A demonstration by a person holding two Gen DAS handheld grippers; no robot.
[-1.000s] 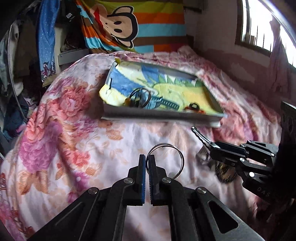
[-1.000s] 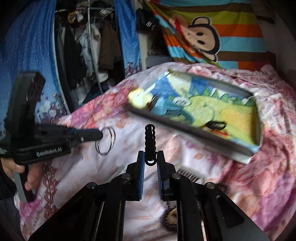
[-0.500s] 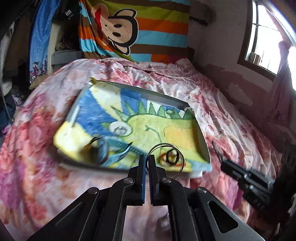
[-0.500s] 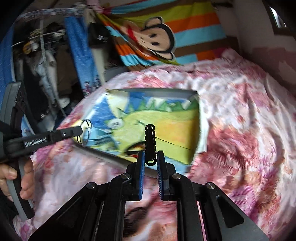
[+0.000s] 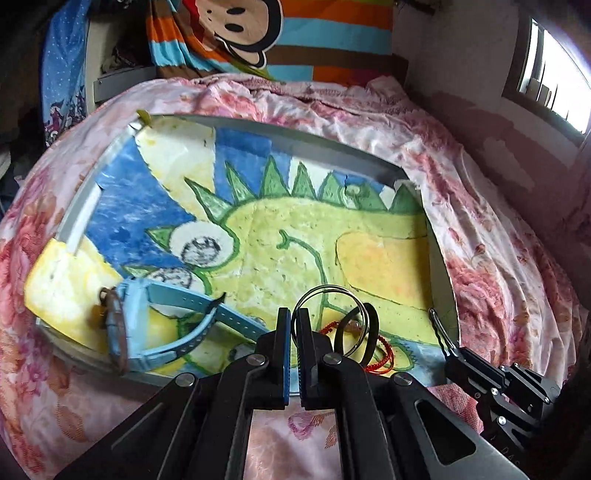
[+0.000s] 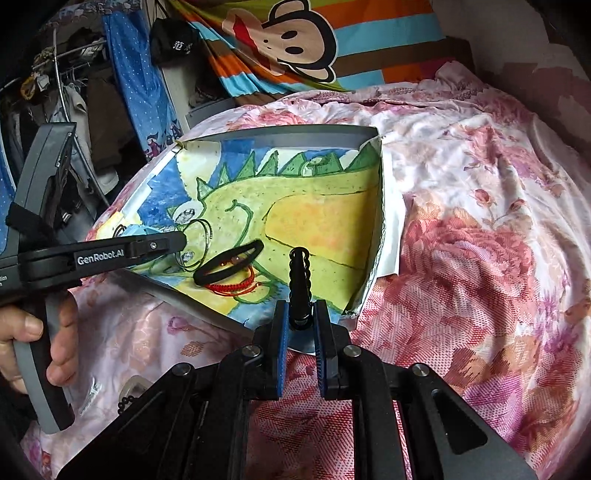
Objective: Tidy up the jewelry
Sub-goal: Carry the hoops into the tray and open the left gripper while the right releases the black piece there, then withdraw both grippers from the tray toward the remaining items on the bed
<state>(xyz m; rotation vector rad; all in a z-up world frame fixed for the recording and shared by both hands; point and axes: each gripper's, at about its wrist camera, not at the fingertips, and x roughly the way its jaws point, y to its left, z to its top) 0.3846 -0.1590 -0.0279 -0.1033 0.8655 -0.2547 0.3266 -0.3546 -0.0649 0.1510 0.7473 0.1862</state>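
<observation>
A grey tray (image 5: 295, 136) lined with a dinosaur drawing lies on the flowered bed. My left gripper (image 5: 293, 321) is shut on thin silver bangles (image 5: 332, 295), held over the tray's near edge. In the right wrist view the same left gripper (image 6: 183, 238) holds the silver bangles (image 6: 201, 240) above the tray (image 6: 295, 134). My right gripper (image 6: 300, 317) is shut on a black wavy bracelet (image 6: 299, 273) standing upright over the tray's near right corner. In the tray lie a blue watch (image 5: 147, 321), a black bangle (image 6: 229, 266) and a red string bracelet (image 6: 236, 286).
The pink floral bedspread (image 6: 480, 240) surrounds the tray. A hand (image 6: 37, 332) grips the left tool's handle. Small dark beads (image 6: 127, 400) lie on the bed near it. A monkey-print striped blanket (image 5: 258, 33) hangs behind, and a window (image 5: 546, 81) is at the right.
Both grippers have moved forward from the bare bedspread to the tray's near edge, carrying the silver bangles and the black bracelet. The tray now fills both views.
</observation>
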